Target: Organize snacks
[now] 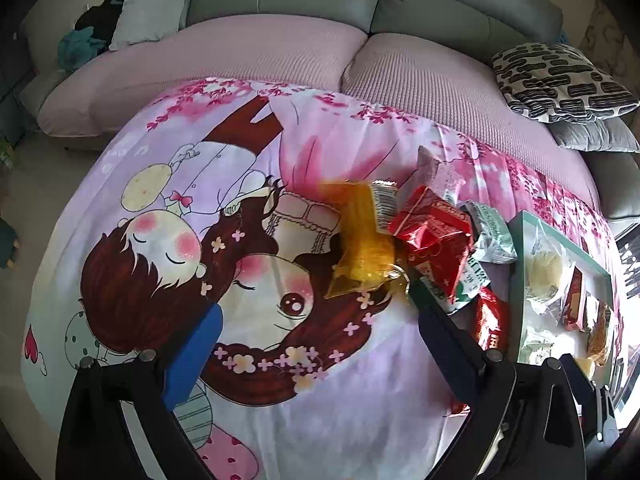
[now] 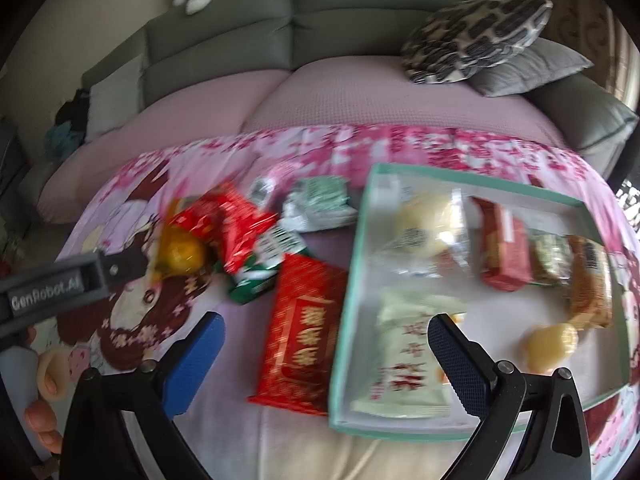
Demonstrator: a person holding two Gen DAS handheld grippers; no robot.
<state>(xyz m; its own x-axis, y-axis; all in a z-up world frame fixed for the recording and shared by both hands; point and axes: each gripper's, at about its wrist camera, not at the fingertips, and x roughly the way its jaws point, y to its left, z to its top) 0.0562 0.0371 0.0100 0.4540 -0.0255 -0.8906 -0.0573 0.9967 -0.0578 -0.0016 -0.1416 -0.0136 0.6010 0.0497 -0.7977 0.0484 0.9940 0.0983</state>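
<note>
Snacks lie in two groups on a cartoon-print cloth (image 1: 256, 184) spread over a table: a loose pile and a teal-rimmed box (image 2: 362, 216).

Left gripper (image 1: 316, 320): jaws wide apart, nothing held. Its right finger (image 1: 444, 336) tip sits at the lower corner of the yellow translucent packet (image 1: 360, 248); contact cannot be confirmed. In the right wrist view this gripper enters from the left edge, its tip at the same yellow packet (image 2: 180, 256).

Right gripper (image 2: 324, 332): jaws wide apart, nothing held. It hovers over the box's near left corner, its right finger (image 2: 460, 364) above a pale green and white packet (image 2: 408, 356) inside the box. The view is blurred.

Loose pile, at the cloth's middle, left of the box: yellow packet, crumpled red packets (image 1: 432, 236), green and white packets (image 1: 490, 232). A large red and gold packet (image 2: 304, 336) lies flat just beside the box's left wall.

Box contents: clear-wrapped pale pastry (image 2: 424, 220), red bar (image 2: 502, 248), brown cake (image 2: 588, 284), round yellow pastry (image 2: 550, 344).

Surroundings: pink-covered sofa (image 1: 248, 52) with grey backrest beyond the cloth's far edge; patterned black and white pillow (image 1: 560, 80) on a grey pillow (image 1: 596, 136) at the right end.
</note>
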